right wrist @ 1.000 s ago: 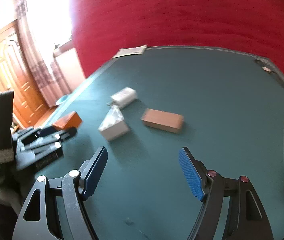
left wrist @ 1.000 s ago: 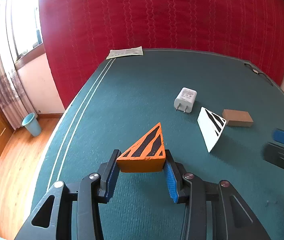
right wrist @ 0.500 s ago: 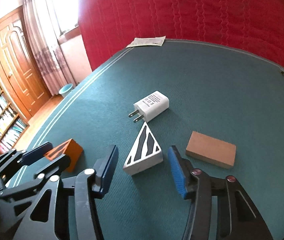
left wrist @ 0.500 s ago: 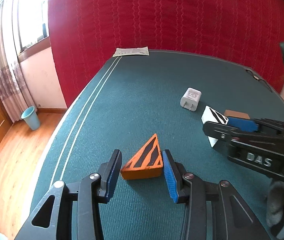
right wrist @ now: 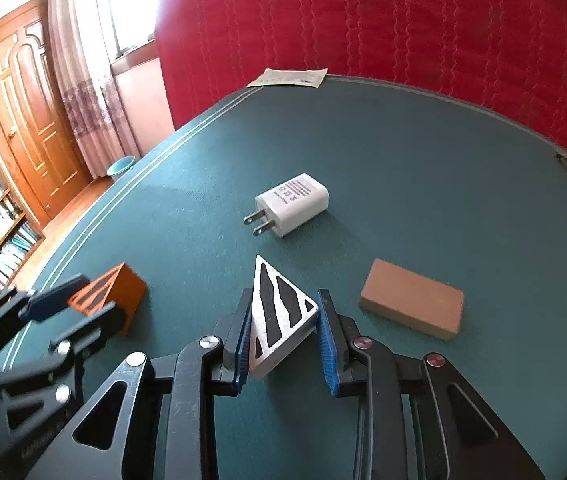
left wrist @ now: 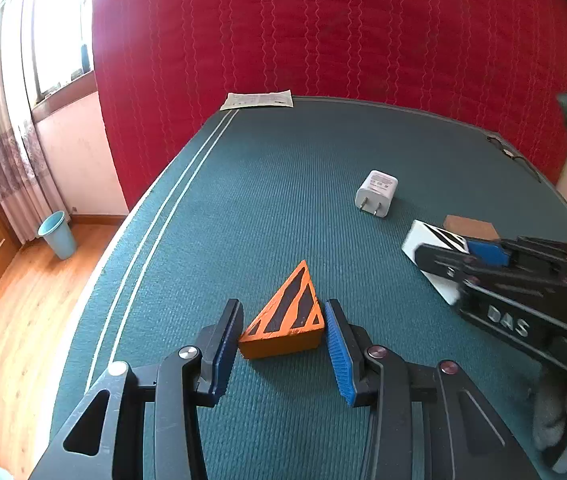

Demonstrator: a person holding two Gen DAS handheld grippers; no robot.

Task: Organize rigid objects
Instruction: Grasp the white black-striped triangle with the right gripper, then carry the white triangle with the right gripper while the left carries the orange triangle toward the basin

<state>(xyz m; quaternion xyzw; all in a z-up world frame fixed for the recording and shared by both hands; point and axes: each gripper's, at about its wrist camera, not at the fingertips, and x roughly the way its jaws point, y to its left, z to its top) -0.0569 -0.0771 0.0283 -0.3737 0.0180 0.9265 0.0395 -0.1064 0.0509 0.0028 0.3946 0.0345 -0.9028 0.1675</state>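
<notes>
An orange wedge with black stripes rests on the green table, between the pads of my left gripper; the jaws stand a little apart from it. It also shows in the right wrist view. My right gripper is closed on a white wedge with black stripes, which sits on the table; this wedge also shows in the left wrist view. A white plug charger and a brown block lie beyond it.
A paper sheet lies at the table's far edge against the red padded wall. A cable lies at the far right edge. A blue bin stands on the wooden floor left of the table.
My left gripper lowered the orange wedge to the table and opened slightly around it. My right gripper moved in over the white wedge and closed on it.
</notes>
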